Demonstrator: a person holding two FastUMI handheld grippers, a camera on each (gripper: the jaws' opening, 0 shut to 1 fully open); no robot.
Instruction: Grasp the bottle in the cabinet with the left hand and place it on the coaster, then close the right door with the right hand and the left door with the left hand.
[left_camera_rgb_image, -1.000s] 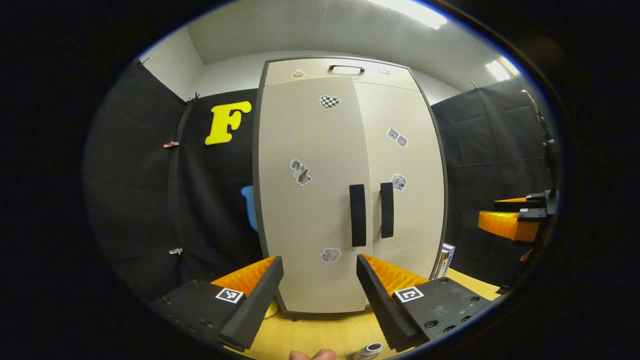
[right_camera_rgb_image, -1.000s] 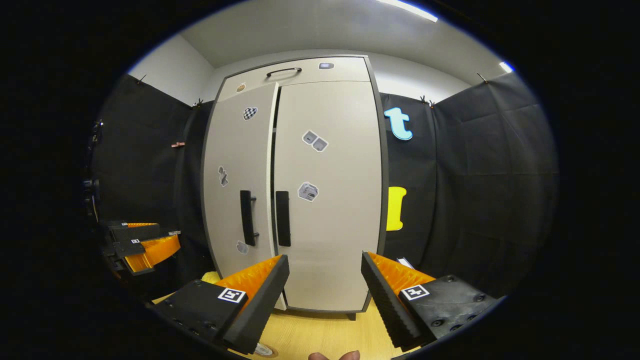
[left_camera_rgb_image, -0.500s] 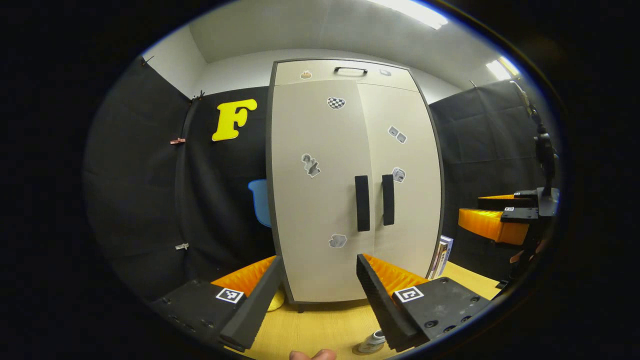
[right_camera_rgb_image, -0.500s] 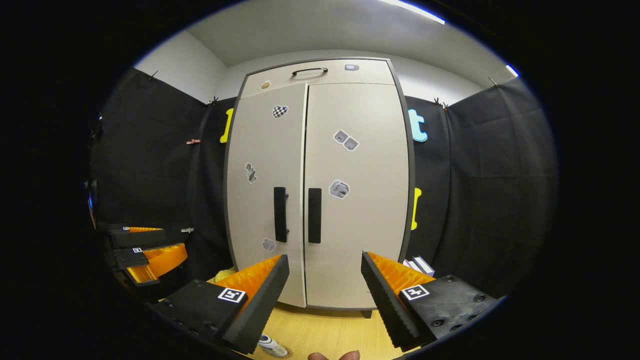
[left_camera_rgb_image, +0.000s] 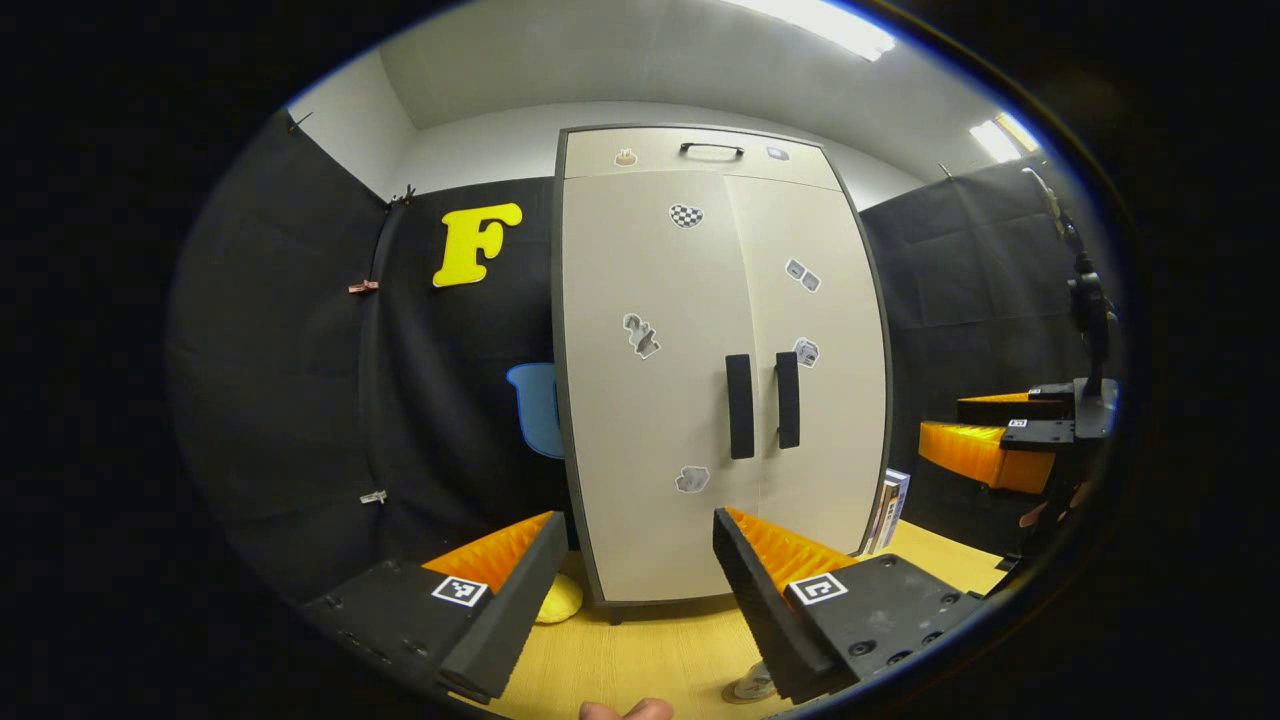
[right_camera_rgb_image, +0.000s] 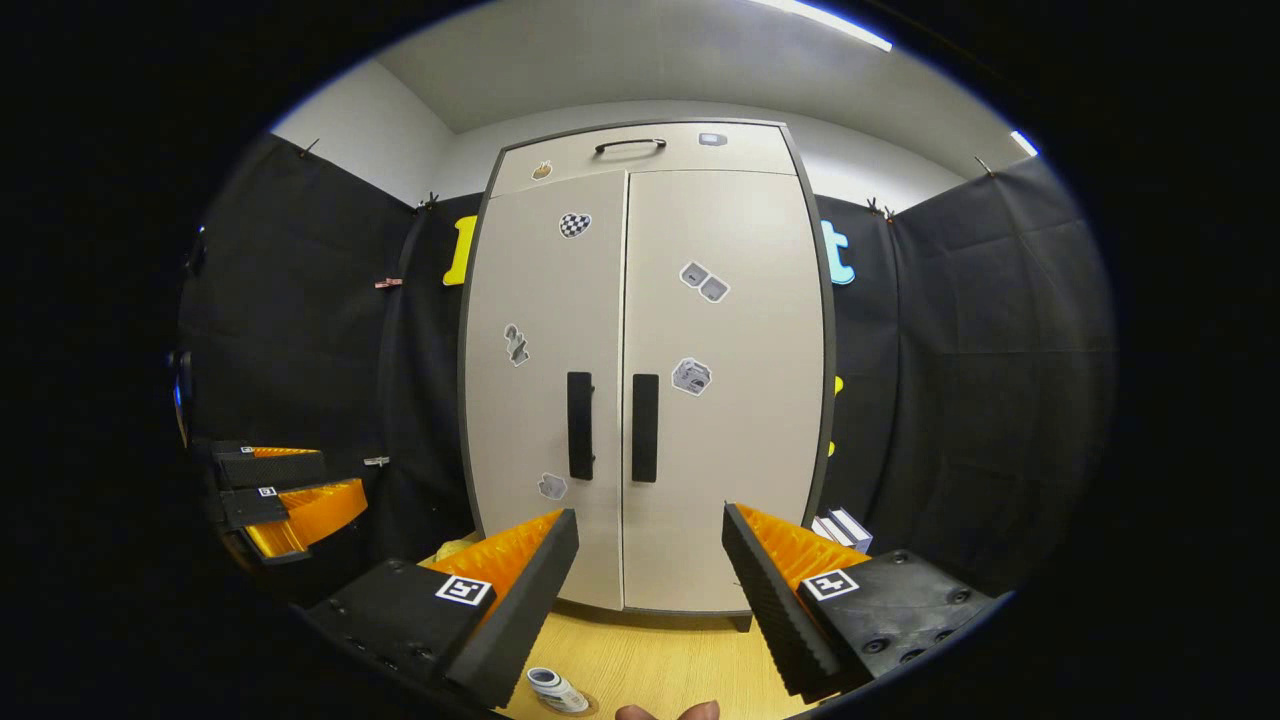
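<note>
The beige cabinet (left_camera_rgb_image: 650, 400) stands at the back of the wooden table, both doors flush, their dark handles (right_camera_rgb_image: 580, 425) side by side. In the right gripper view the cabinet (right_camera_rgb_image: 640, 330) faces me squarely. A small bottle (right_camera_rgb_image: 555, 690) with a white cap sits low on the table on a thin round coaster (right_camera_rgb_image: 590, 706). The left gripper view catches the bottle (left_camera_rgb_image: 750, 685) half behind my own finger. My left gripper (left_camera_rgb_image: 630, 600) is open and holds nothing; it appears again as the left gripper (right_camera_rgb_image: 340, 480) at the left. My right gripper (right_camera_rgb_image: 645, 600) is open and bare, and the right gripper (left_camera_rgb_image: 945, 428) hangs at the right.
A yellow soft object (left_camera_rgb_image: 555, 600) lies by the cabinet's left foot. Small boxes (right_camera_rgb_image: 840, 528) stand upright against its right side. The wooden tabletop (left_camera_rgb_image: 660, 655) runs from the cabinet toward me. Black cloth walls close in on both sides.
The left door, ajar a second ago, now sits flush with the right one. Both grippers have drawn back from the cabinet, and the bottle has come further into view.
</note>
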